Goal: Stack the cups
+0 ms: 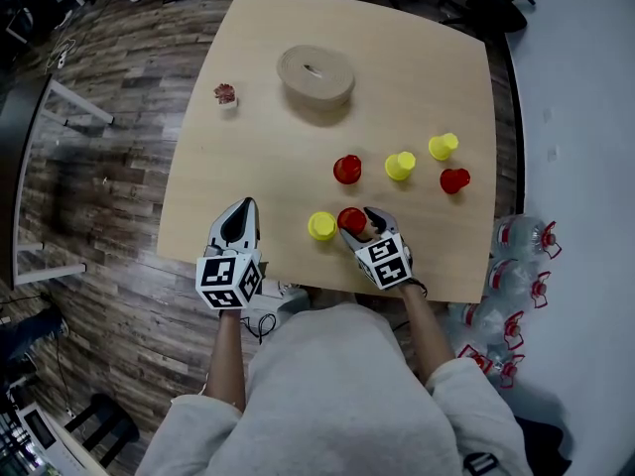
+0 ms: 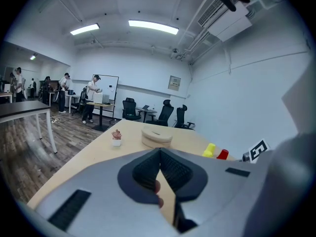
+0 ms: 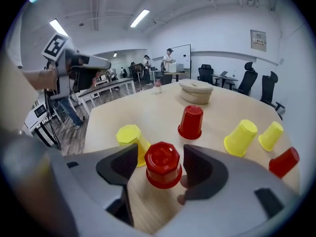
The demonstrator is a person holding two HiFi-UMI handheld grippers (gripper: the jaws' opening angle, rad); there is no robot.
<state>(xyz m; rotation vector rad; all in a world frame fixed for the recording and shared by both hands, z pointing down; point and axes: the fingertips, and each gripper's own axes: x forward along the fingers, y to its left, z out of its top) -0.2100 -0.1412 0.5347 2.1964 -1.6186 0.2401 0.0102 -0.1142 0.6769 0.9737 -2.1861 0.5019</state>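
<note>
Several upside-down cups stand on the light wooden table (image 1: 258, 28). One red cup (image 1: 350, 218) (image 3: 163, 164) sits on the table between the jaws of my right gripper (image 1: 359, 222) (image 3: 160, 155), which is open, with a thin gap on each side of the cup. A yellow cup (image 1: 321, 226) (image 3: 131, 137) stands just left of it. Farther off are a red cup (image 1: 347, 170) (image 3: 191, 122), two yellow cups (image 1: 400, 166) (image 1: 443, 146) and another red one (image 1: 454, 179). My left gripper (image 1: 243, 213) (image 2: 159, 153) hovers at the table's near left edge, shut and empty.
A round tan lidded box (image 1: 316, 74) (image 2: 157, 136) and a small potted plant (image 1: 226, 95) (image 2: 116, 137) sit at the far side. Water bottles (image 1: 521, 256) lie on the floor to the right. People, desks and office chairs fill the room beyond.
</note>
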